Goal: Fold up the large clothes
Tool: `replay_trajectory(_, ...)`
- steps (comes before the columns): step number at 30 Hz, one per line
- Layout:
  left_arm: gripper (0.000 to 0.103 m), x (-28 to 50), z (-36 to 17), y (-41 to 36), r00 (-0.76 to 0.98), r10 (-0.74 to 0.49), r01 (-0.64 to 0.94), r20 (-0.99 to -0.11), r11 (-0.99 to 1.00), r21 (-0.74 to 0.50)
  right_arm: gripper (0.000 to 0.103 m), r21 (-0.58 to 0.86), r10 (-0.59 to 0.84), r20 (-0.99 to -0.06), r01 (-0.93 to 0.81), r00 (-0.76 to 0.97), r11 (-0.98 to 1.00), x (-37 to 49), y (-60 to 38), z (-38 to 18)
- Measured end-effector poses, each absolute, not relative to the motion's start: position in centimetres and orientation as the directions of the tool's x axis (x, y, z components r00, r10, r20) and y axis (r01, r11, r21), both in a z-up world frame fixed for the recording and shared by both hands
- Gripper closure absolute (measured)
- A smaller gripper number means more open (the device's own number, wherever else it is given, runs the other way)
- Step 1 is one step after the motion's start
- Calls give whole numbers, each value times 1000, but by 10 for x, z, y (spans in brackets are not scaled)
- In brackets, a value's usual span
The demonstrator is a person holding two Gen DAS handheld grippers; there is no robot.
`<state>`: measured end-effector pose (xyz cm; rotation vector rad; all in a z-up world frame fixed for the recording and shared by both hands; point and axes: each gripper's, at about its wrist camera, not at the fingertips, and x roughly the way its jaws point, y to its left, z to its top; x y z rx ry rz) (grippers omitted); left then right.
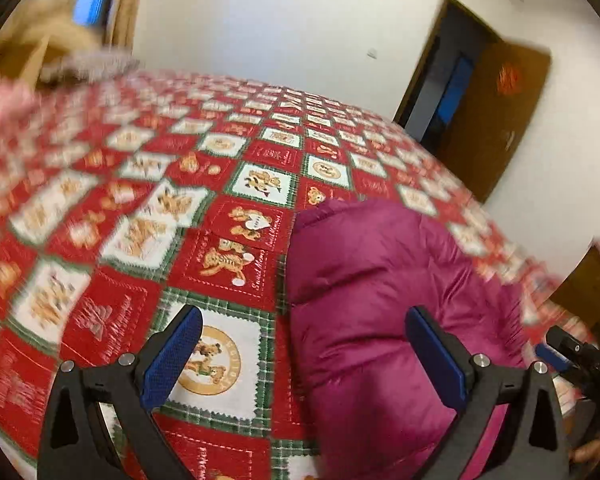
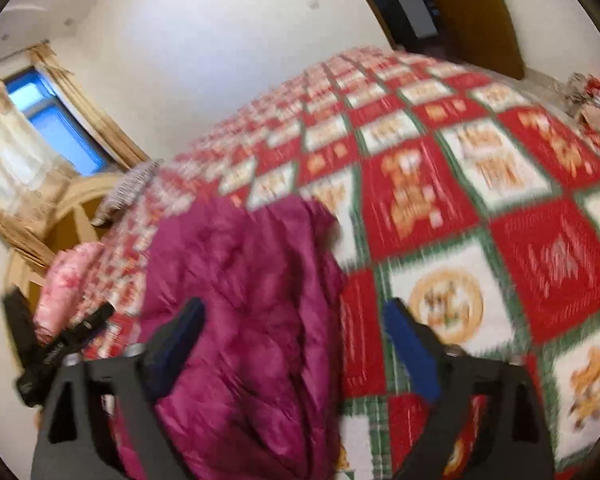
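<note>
Now your left claw [image 1: 304, 344] hangs wide open over the bed, its blue pads [image 1: 172, 356] well apart with nothing pinched between them. Under the left pad lies the red, white and green bear-print bedspread [image 1: 148, 200]; under the right pad lies the magenta puffer jacket [image 1: 380, 280]. The jacket rests on the bedspread as a long, bundled strip running away from you, its near end between your two claws. At the far left of that view you can make out a pink patterned cushion [image 1: 0, 100], heavily blurred, and at the far right an open wooden door [image 1: 496, 120] against the white wall.

Your right claw [image 2: 292, 336] is also released: its jaws stand as wide as they go, and no fabric is clamped in them. In its own view the jacket [image 2: 240, 280] sits beneath the left pad and fills the gap part-way, while the right pad hovers over bare bedspread [image 2: 460, 220]. Left of the jacket you see the tip of your left claw [image 2: 80, 332], a pink cushion [image 2: 68, 284], a headboard [image 2: 72, 208] and a curtained window [image 2: 56, 124]. Both views are smeared, so finer details cannot be read.
</note>
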<state>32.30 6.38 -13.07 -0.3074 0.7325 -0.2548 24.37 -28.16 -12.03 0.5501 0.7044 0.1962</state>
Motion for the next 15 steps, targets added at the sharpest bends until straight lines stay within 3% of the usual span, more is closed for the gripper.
replay_trajectory(4, 2, 343, -157, 68, 600, -546, 126, -585, 786, -605, 0, 566, 462, -557, -91, 690, 819, 283, -275, -116)
replay_trajectory(8, 2, 347, -174, 35, 549, -550, 168, -630, 811, -561, 2, 498, 484, -647, -153, 589, 853, 315, -251, -149)
replay_trajectory(15, 2, 362, -185, 10, 510, -579, 248, -637, 807, -535, 1, 451, 477, -641, -208, 601, 868, 313, -238, -170)
